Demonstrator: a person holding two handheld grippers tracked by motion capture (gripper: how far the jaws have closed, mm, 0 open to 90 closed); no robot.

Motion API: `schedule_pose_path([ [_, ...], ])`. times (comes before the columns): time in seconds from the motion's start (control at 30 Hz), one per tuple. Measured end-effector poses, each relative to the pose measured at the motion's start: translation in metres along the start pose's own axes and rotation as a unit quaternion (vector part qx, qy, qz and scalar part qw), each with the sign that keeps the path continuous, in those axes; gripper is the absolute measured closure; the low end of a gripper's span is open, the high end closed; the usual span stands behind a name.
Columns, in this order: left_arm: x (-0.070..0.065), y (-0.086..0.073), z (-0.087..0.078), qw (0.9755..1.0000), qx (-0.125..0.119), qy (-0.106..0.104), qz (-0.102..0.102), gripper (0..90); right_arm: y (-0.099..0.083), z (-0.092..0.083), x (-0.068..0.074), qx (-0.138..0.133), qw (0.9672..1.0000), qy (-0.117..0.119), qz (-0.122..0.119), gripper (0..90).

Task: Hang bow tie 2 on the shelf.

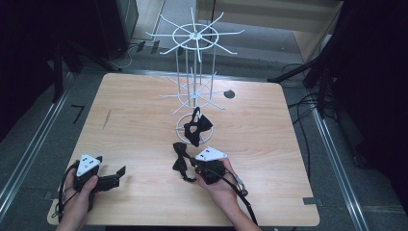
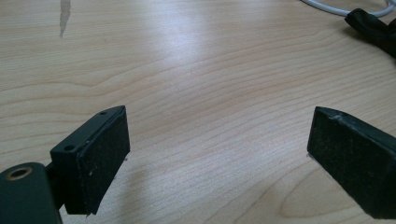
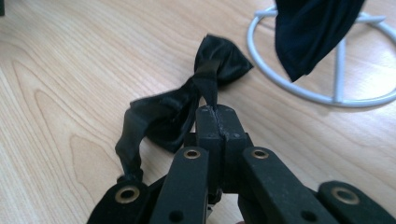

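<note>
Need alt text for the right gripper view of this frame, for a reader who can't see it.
The right gripper, jaws shut, pinches the strap of a black bow tie lying on a wooden table. Behind it stands the white ring base of a wire stand, with a second bow tie hanging over it.

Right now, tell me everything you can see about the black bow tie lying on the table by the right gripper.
The bow tie is black, of soft, slightly shiny fabric, with two wings, a narrow centre band and a thin strap. It lies crumpled on the wooden table, just in front of the white wire stand's ring base, apart from it. The right gripper has its jaws shut on the tie at or beside its centre band. The strap curls back beside the jaws.
</note>
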State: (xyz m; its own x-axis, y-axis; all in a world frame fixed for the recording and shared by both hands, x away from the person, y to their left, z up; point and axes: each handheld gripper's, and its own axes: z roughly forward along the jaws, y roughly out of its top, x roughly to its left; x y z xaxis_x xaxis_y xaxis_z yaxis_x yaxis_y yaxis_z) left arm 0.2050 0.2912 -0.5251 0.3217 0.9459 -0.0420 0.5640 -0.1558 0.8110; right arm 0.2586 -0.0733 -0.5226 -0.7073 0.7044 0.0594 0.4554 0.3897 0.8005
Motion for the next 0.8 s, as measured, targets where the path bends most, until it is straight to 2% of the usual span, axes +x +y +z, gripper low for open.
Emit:
schedule_pose_path([
  [0.33,0.0,0.0,0.0,1.0,0.0,0.0,0.0,6.2,0.001,-0.014,-0.015,-0.012,0.9996,-0.01,0.022,90.0],
  [0.6,0.0,0.0,0.0,1.0,-0.002,0.0,0.0,6.2,0.004,-0.033,-0.024,-0.038,0.9985,-0.011,0.037,90.0],
  [0.8,0.0,0.0,0.0,1.0,-0.001,0.0,0.001,6.2,0.006,-0.045,-0.032,-0.061,0.9966,-0.028,0.049,90.0],
])
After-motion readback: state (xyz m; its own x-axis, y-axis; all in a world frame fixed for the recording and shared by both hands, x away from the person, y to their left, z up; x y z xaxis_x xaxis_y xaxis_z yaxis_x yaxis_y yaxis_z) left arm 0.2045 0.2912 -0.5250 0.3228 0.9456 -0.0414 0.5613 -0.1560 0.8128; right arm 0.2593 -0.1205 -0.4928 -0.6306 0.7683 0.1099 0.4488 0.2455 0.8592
